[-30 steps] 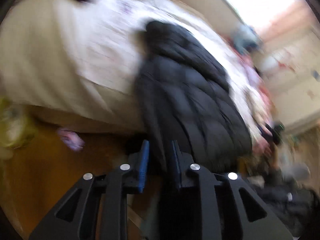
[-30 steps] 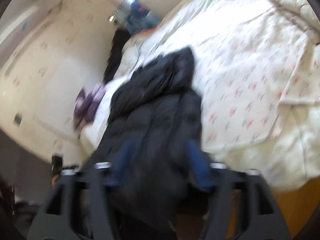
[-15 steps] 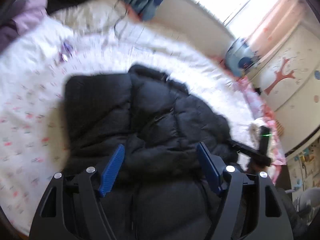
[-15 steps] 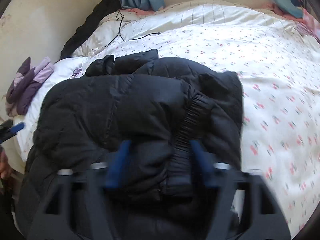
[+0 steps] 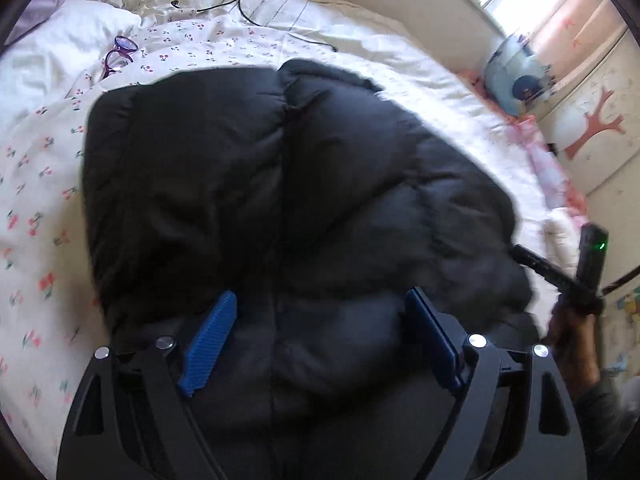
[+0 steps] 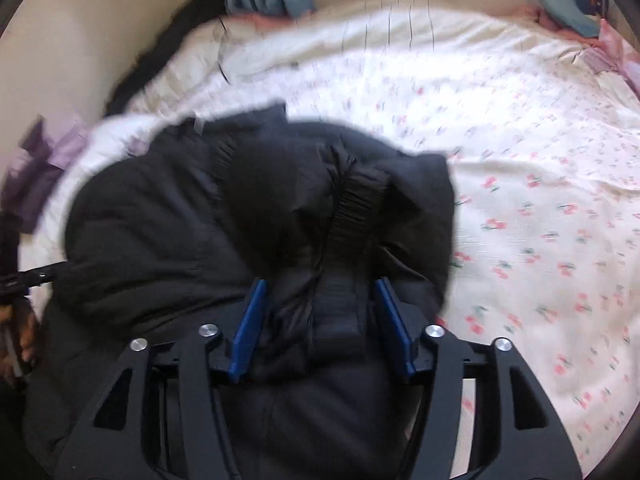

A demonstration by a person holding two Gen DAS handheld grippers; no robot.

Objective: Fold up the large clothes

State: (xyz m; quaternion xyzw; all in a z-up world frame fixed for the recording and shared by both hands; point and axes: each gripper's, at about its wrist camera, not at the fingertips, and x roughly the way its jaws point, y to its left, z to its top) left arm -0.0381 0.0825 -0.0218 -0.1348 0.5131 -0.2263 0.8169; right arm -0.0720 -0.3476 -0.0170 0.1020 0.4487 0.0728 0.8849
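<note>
A black puffer jacket (image 5: 288, 200) lies bunched on the bed's floral sheet (image 5: 36, 216). My left gripper (image 5: 320, 320) hangs just over its near part. Its jaws are opening wide, with padded fabric swelling between the blue pads (image 5: 210, 340) but not pinched. In the right wrist view the jacket (image 6: 168, 232) fills the lower left. My right gripper (image 6: 320, 304) is also opening, and the ribbed elastic cuff (image 6: 356, 208) and sleeve lie between its pads (image 6: 248, 324). The pads do not visibly clamp them.
Purple glasses (image 5: 118, 56) and a black cable (image 5: 248, 8) lie on the sheet beyond the jacket. Blue pillows (image 5: 516, 84) sit at the bed's head, and a purple garment (image 6: 36, 160) at its left edge. A hand (image 5: 568, 336) holds the other gripper at the right.
Both views swung from the bed's side to above the jacket, which now lies on the sheet. The left jaws went from nearly shut to wide. The right jaws narrowed, then spread again.
</note>
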